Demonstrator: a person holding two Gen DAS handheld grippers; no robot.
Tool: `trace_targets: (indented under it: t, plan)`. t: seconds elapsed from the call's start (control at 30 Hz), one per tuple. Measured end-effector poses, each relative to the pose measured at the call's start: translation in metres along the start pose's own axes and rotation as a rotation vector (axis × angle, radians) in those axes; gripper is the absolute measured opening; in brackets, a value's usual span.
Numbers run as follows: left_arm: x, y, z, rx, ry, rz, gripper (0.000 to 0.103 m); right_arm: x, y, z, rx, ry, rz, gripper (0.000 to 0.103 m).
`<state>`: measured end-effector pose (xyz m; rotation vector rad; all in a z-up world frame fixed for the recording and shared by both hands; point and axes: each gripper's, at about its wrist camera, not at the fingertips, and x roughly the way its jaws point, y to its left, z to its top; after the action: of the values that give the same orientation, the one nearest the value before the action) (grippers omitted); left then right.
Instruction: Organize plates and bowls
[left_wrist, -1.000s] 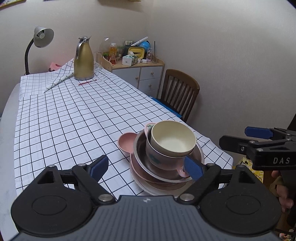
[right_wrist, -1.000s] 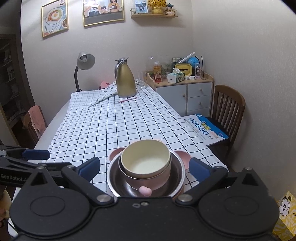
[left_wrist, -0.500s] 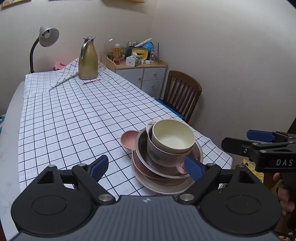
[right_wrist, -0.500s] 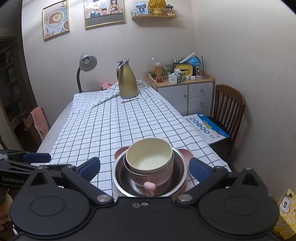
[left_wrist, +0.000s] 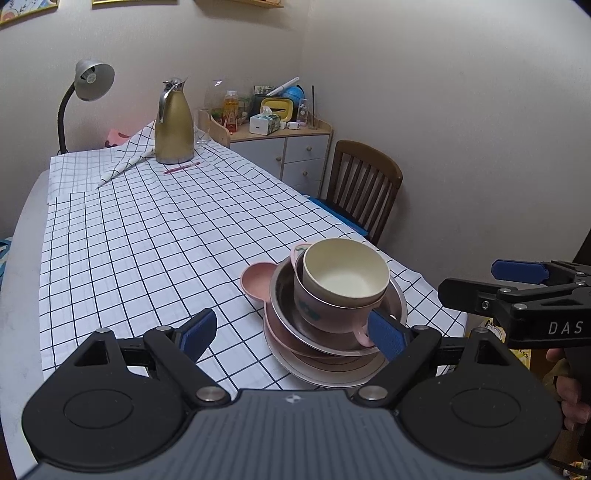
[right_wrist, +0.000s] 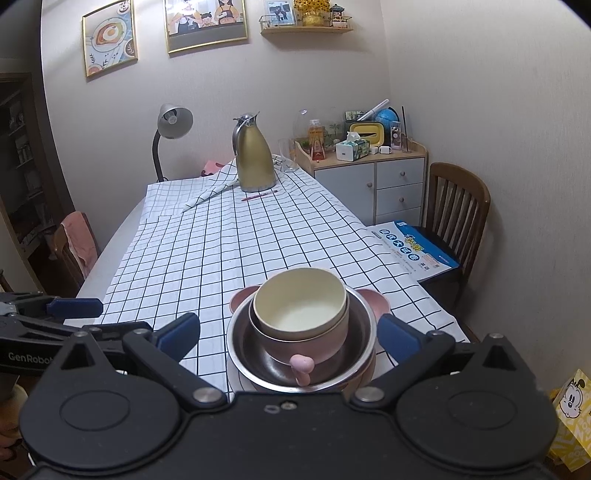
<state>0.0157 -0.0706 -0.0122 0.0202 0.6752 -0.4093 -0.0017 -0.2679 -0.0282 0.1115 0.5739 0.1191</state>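
A stack of dishes stands at the table's near right corner. A cream bowl (left_wrist: 345, 273) (right_wrist: 300, 302) sits in a pink handled cup (left_wrist: 325, 314) (right_wrist: 306, 349), inside a steel bowl (left_wrist: 397, 299) (right_wrist: 240, 339), on a pink bear-eared plate (left_wrist: 256, 278) (right_wrist: 373, 297) and a flat plate (left_wrist: 325, 374). My left gripper (left_wrist: 291, 334) is open and empty, just short of the stack. My right gripper (right_wrist: 288, 338) is open and empty, its fingers either side of the stack, held above and before it.
The checked tablecloth (left_wrist: 147, 236) covers the table. A gold thermos jug (left_wrist: 173, 122) (right_wrist: 254, 158), a red pen (right_wrist: 258, 195) and a desk lamp (right_wrist: 170, 133) are at the far end. A wooden chair (left_wrist: 364, 188) and a cabinet (right_wrist: 369, 184) stand to the right.
Both grippers have drawn back and up from the stack, so it looks smaller and farther. The dishes have not moved. Both grippers stay open.
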Motion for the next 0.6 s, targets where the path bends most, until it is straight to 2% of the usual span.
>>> trace_targets:
  t: [0.6]
  plan:
    - [-0.0005, -0.0014, 0.0003, 0.026, -0.007, -0.002, 0.089, 0.0041, 0.0033, -0.0016, 0.021, 0.025, -0.014, 0.103]
